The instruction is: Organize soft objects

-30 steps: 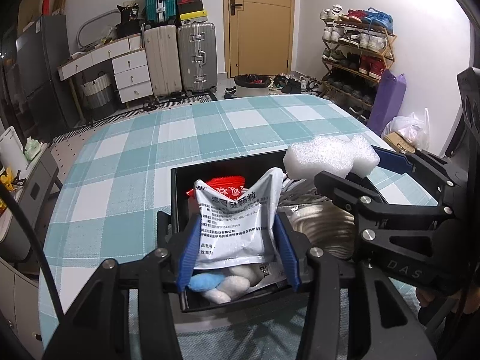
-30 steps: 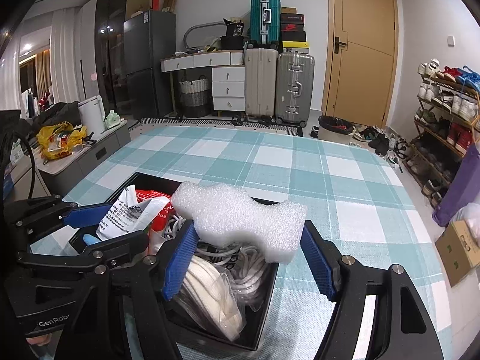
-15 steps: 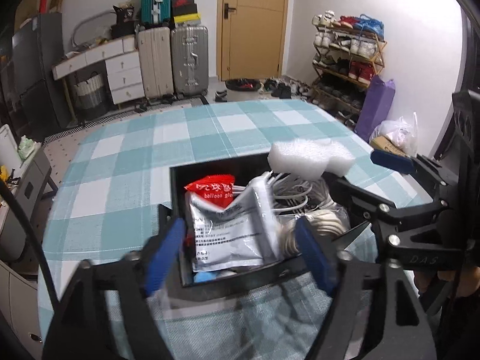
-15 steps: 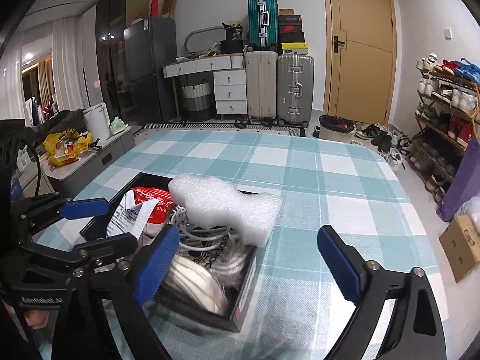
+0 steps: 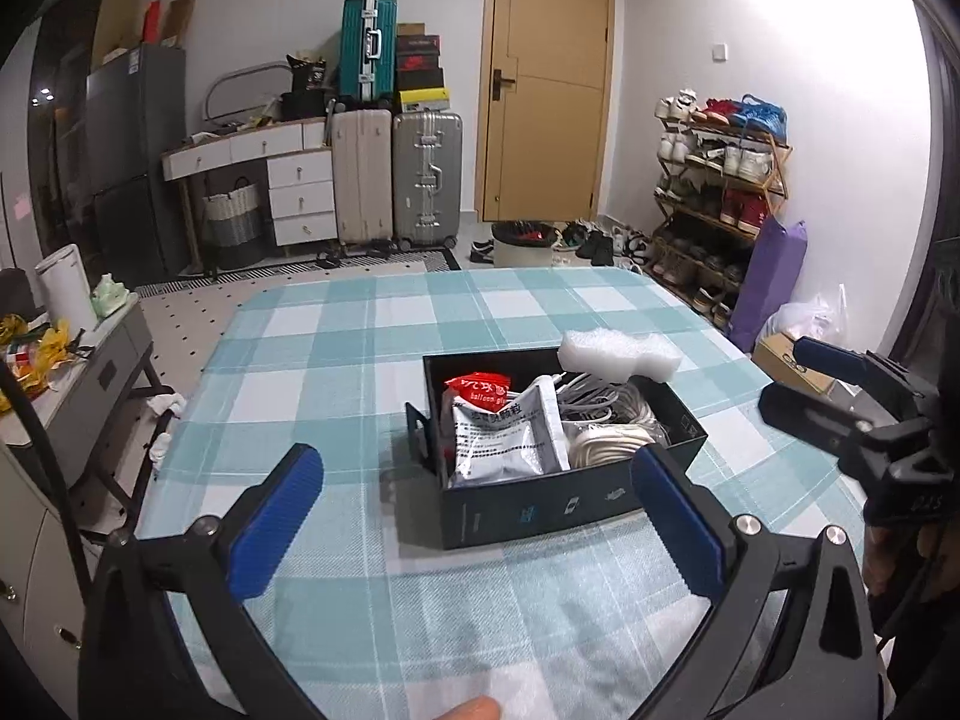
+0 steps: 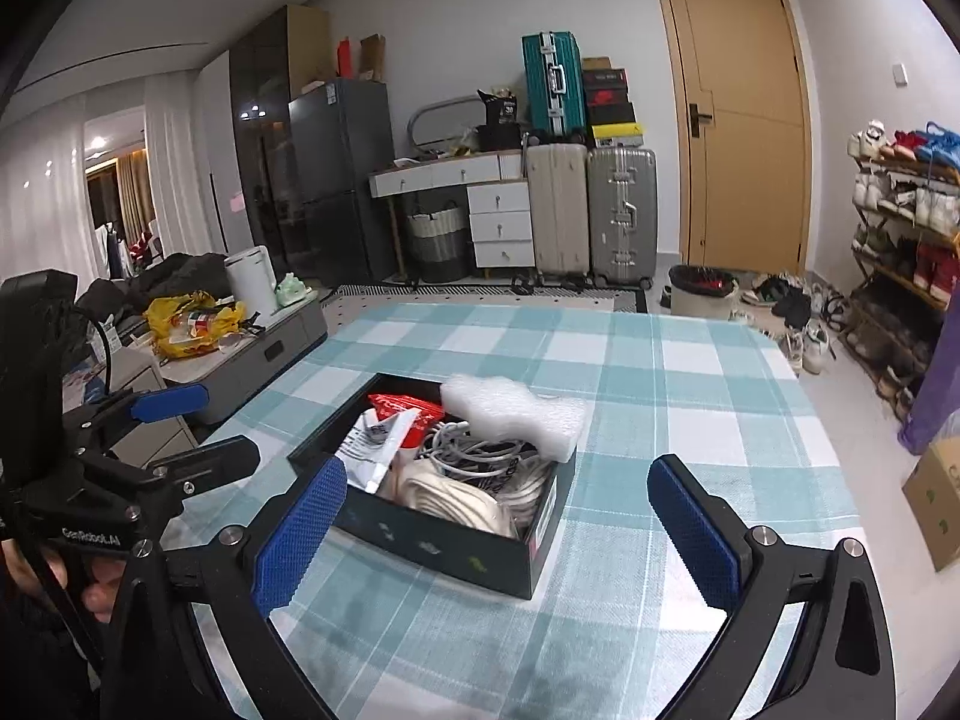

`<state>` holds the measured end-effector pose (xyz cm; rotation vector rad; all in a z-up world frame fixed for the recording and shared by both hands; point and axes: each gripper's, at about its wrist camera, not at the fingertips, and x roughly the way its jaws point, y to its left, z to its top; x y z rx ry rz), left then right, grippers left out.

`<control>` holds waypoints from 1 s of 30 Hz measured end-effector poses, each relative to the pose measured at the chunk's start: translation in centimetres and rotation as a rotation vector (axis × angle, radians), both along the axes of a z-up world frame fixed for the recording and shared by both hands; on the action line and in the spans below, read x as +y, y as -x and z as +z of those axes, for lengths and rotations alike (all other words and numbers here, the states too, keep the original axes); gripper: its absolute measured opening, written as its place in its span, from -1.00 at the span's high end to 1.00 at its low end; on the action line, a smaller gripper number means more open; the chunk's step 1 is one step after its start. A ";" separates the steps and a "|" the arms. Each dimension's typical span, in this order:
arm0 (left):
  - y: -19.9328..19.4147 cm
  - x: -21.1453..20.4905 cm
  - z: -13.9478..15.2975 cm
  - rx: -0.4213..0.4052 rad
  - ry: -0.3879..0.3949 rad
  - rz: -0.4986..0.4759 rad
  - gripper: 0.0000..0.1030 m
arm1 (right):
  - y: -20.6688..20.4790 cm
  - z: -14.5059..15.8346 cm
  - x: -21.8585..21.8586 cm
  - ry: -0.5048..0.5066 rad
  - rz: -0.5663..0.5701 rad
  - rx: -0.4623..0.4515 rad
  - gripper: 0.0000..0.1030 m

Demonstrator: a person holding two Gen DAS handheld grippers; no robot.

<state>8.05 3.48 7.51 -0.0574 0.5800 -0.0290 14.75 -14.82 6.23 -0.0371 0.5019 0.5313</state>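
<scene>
A black box (image 5: 540,510) (image 6: 444,546) stands on the teal checked table (image 5: 360,330). It holds a grey printed pouch (image 5: 504,444), a red packet (image 5: 477,393) and white cables (image 5: 606,432). A white foam block (image 5: 618,354) (image 6: 516,414) rests across its far right corner, on the cables. My left gripper (image 5: 475,453) hovers in front of the box, its jaws opening, with nothing between them. My right gripper (image 6: 497,465) also sits back from the box, its jaws opening with nothing between them. Each gripper shows at the edge of the other's view.
A low grey cabinet (image 6: 264,348) with a yellow bag stands left of the table. A cardboard carton (image 5: 786,360) and a shoe rack (image 5: 720,192) are on the right. Suitcases (image 5: 396,174) and a door lie beyond the far edge.
The left gripper let go of the grey pouch and the right gripper let go of the foam block. Both opened wide and drew back and up from the box.
</scene>
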 end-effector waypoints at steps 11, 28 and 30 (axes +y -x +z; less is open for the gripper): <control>3.0 0.3 2.7 -0.083 -0.013 0.013 -1.00 | 4.5 5.3 -2.5 -0.110 0.019 -0.084 -0.98; 3.3 -0.3 0.6 -0.061 -0.023 0.050 -1.00 | 5.6 1.9 -1.7 -0.012 0.046 -0.060 -0.99; 3.3 -0.4 0.1 -0.069 -0.035 0.055 -1.00 | 5.3 1.1 -1.5 0.002 0.049 -0.054 -0.99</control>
